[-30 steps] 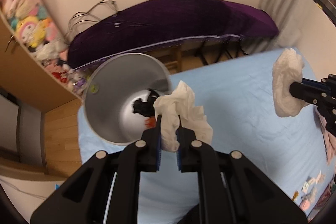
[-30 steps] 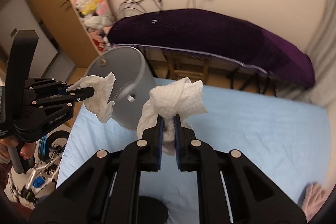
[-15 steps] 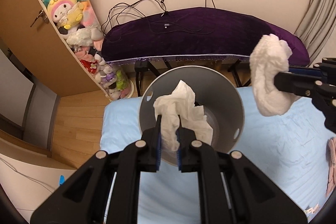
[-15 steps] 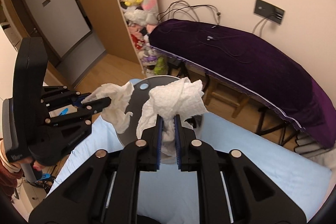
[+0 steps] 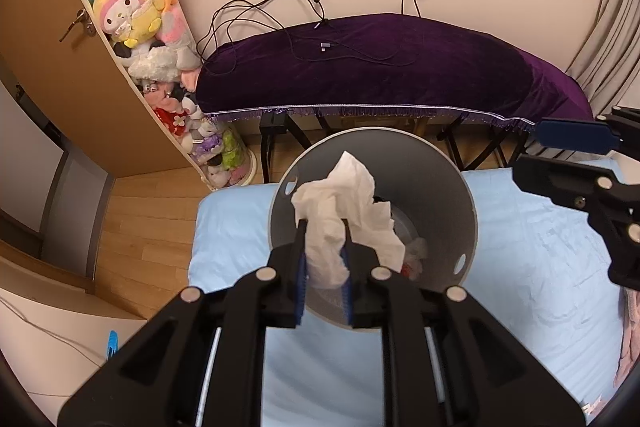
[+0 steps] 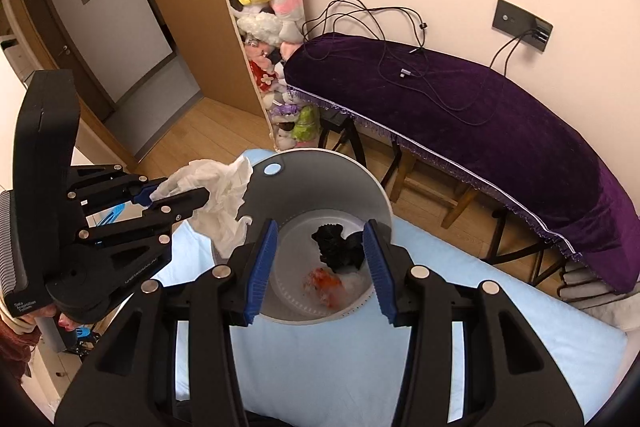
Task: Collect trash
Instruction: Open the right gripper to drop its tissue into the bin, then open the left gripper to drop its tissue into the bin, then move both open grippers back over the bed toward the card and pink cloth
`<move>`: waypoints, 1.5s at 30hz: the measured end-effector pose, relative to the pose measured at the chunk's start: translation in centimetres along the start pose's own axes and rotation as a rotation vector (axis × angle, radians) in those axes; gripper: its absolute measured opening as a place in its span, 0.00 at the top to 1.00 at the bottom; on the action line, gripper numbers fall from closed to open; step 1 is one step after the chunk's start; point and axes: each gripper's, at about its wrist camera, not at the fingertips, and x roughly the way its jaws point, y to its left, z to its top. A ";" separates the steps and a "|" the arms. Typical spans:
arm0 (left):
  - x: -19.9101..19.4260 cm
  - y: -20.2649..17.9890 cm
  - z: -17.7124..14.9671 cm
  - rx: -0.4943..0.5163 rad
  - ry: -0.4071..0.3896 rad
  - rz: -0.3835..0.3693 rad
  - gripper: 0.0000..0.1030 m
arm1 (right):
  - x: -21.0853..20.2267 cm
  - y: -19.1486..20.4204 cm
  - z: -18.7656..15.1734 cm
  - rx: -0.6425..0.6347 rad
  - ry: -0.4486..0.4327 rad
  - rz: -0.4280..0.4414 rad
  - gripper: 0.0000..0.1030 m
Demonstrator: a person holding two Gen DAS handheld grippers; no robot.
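A grey round bin (image 5: pixel 432 163) stands on the light blue bed sheet (image 5: pixel 540 267). Right above its near rim, my left gripper (image 5: pixel 325 227) still pinches a crumpled white tissue (image 5: pixel 344 195), and its jaws are starting to open. The right wrist view shows that tissue (image 6: pixel 224 195) at the bin's (image 6: pixel 320 163) left rim. My right gripper (image 6: pixel 320 227) hangs over the bin mouth, its jaws opening with nothing between them. On the bin floor lie a black scrap (image 6: pixel 340 247), an orange-and-white scrap (image 6: pixel 326 283) and white paper (image 5: pixel 416 249).
Behind the bin a purple velvet cover (image 5: pixel 380 75) drapes over a stand, with black cables (image 5: pixel 280 7) running to a wall socket. A tall shelf of plush toys (image 5: pixel 136 11) stands at the left beside wooden floor (image 5: pixel 140 227). A curtain (image 5: pixel 612 39) hangs at the right.
Both grippers have swung over the bin mouth. The right gripper has opened and its white wad is gone from its jaws. The left gripper still has its tissue.
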 end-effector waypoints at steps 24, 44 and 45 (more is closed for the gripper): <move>-1.3 -13.9 1.6 0.325 -0.057 -0.128 0.29 | -11.1 -8.2 -12.8 0.322 -0.094 -0.222 0.49; -15.7 -46.2 -14.7 1.097 -0.180 -0.574 0.29 | -35.2 -7.9 -51.0 1.165 -0.185 -0.862 0.49; -17.0 -47.8 -16.6 1.144 -0.187 -0.602 0.29 | -36.2 -7.2 -53.0 1.206 -0.185 -0.892 0.49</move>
